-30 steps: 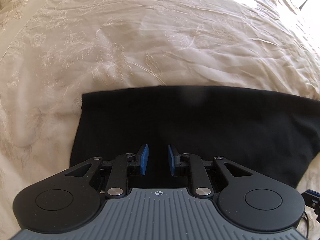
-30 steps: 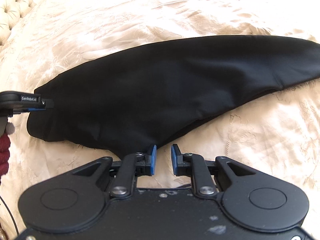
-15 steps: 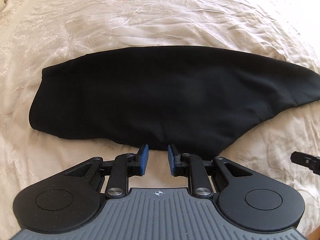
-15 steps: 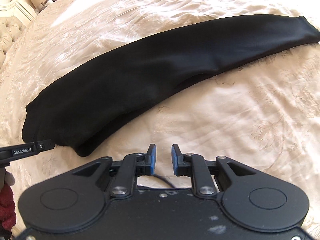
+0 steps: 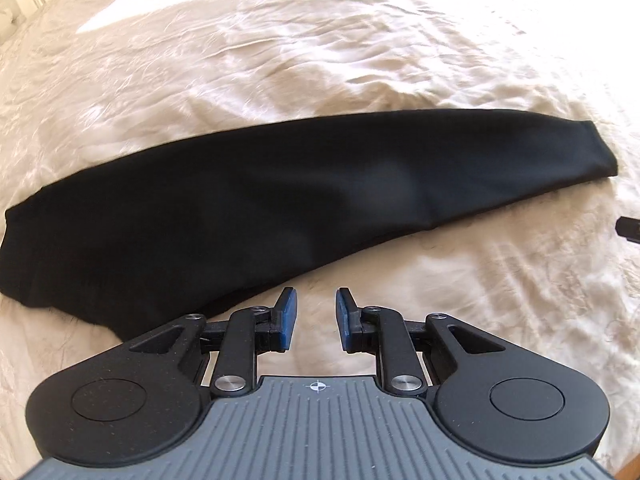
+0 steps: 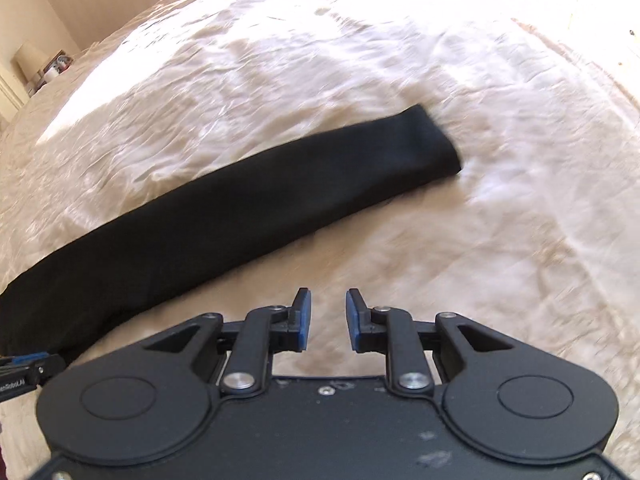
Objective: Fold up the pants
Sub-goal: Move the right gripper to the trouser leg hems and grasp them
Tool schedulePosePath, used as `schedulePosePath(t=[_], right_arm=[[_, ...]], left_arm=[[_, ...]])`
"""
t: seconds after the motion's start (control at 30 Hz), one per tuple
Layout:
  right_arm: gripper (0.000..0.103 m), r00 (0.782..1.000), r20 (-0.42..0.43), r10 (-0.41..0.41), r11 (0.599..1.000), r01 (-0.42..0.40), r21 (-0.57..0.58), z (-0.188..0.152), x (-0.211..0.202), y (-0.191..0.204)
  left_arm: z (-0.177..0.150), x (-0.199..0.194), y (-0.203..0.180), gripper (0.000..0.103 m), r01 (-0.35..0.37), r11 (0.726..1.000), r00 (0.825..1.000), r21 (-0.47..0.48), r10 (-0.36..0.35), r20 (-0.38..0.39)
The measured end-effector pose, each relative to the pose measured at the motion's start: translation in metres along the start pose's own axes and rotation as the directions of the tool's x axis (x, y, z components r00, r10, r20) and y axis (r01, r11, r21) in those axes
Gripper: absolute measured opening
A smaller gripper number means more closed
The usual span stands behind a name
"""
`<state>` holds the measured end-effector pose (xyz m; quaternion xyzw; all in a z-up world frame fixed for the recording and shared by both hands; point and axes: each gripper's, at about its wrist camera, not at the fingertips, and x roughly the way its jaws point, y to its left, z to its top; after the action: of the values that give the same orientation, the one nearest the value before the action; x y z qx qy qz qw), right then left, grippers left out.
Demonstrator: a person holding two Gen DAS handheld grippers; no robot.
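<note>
Item: black pants (image 5: 280,204), folded lengthwise into one long strip, lying flat across the cream bedspread (image 5: 320,60); wide end to the left, narrow cuff end (image 6: 432,148) to the right.

Left hand-held gripper (image 5: 313,312): jaws partly apart, holding nothing, just short of the near edge.

Right hand-held gripper (image 6: 326,316): jaws partly apart, empty, over bare bedspread, well apart from the cuff.

Risk: pinching one layer only would likely split the stacked legs; catching bedspread with the fabric would drag it.

Change: a second ago both sat close over the cloth; both have since drawn back, revealing the full strip.
</note>
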<state>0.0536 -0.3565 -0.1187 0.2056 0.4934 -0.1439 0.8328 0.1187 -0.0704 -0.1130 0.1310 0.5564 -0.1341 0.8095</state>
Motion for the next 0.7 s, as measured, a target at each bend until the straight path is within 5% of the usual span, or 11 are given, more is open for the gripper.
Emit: schedulePosePath(t=[0.27, 0.7], right_arm=[[0.024, 0.996, 0.063, -0.056, 0.998, 0.056, -0.003, 0.076, 0.024, -0.066], [0.029, 0.996, 0.088, -0.035, 0.992, 0.045, -0.118, 0.125, 0.084, -0.068]], left_arm=[[0.024, -0.003, -0.038, 0.021, -0.002, 1.000, 1.000, -0.011, 0.002, 0.020], [0.037, 0.015, -0.043, 0.021, -0.067, 0.996, 0.997, -0.067, 0.064, -0.049]])
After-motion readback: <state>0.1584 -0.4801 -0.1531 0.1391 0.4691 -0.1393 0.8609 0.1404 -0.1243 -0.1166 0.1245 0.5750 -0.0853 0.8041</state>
